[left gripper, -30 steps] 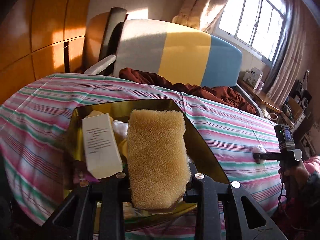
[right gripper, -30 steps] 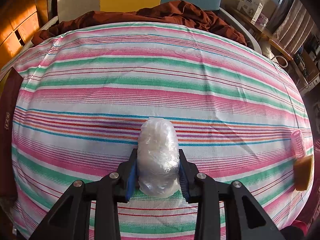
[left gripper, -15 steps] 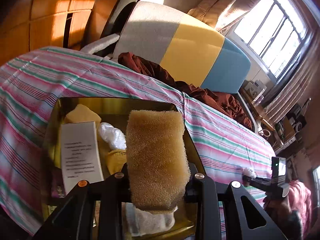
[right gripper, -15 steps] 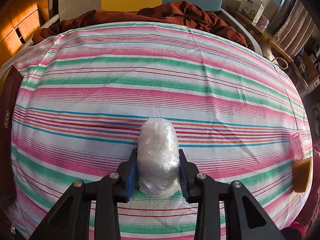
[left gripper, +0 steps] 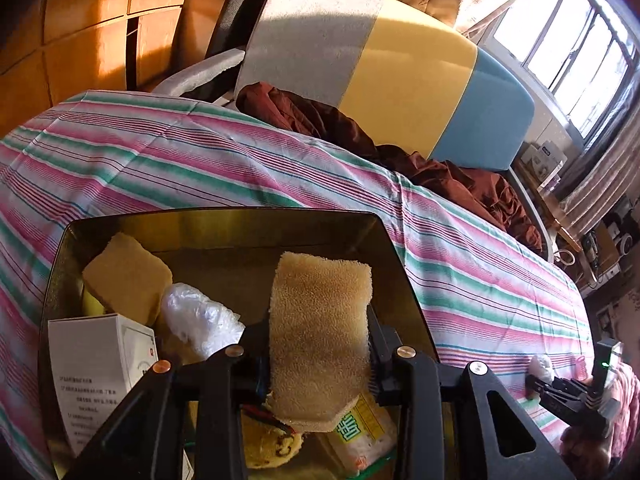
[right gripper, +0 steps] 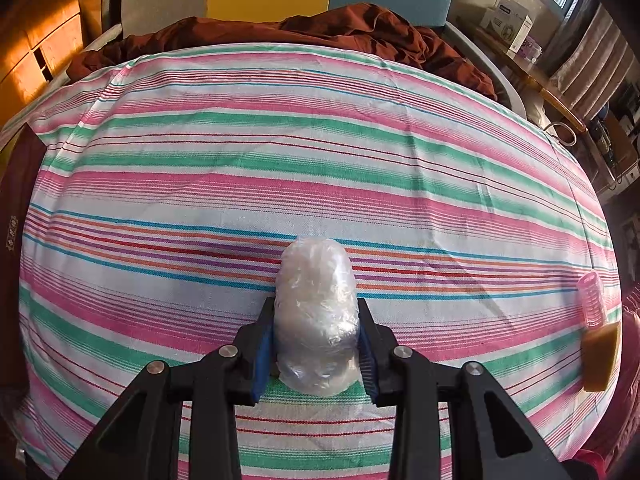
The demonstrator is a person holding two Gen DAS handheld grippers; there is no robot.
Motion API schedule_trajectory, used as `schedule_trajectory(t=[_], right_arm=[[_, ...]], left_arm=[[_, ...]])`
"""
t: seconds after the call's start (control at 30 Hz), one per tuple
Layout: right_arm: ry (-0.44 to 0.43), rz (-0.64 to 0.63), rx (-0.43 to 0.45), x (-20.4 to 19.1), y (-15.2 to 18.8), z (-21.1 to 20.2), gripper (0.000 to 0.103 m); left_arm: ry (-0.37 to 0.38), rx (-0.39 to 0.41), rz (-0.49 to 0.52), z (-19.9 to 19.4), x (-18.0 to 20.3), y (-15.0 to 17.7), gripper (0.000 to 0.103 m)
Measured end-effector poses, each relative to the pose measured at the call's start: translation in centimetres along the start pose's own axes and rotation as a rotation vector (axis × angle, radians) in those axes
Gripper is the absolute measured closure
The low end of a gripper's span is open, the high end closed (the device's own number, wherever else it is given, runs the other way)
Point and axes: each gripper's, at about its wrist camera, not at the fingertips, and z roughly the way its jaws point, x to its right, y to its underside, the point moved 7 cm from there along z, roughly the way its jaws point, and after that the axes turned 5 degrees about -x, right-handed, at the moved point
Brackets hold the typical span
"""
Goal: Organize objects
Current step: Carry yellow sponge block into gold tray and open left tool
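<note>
My left gripper is shut on a tan sponge and holds it over a gold-walled box on the striped bed. In the box lie another tan sponge, a clear plastic bundle, a white carton and a yellow packet. My right gripper is shut on a clear plastic-wrapped bundle low over the striped sheet. It also shows far right in the left wrist view.
A pink hair roller and an amber block lie at the sheet's right edge. A brown blanket is bunched at the far side against a grey, yellow and blue headboard. A dark box edge is at left.
The left gripper has tilted down over the box with the sponge; more of the box's inside shows. The right gripper has held still with its bundle.
</note>
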Motion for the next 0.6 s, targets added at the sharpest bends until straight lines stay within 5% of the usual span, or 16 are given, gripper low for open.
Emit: schedule_trajectory(t=[0.1,0.2,0.4,0.6], right_arm=[[0.001,-0.002,0.0,-0.1,0.1,-0.1,0.067],[0.006,-0.006,0.001,-0.1,0.0,-0.1,0.067],[0.003,-0.003,0.001,-0.2,0.1,-0.1,0.067],[0.011,-0.008,0.002,-0.2,0.1,-0.1,0.067]], left_arm=[[-0.014,-0.003,0.005,0.3,-0.3,0.1,0.064],[-0.018,0.015,0.039,-0.1,0.1,0.0,0.045],[-0.016,0.075,0.056,-2.4,0.4,-0.6,0.043],[-0.051,0.108,0.096,-5.4,-0.3,3.0,0.043]])
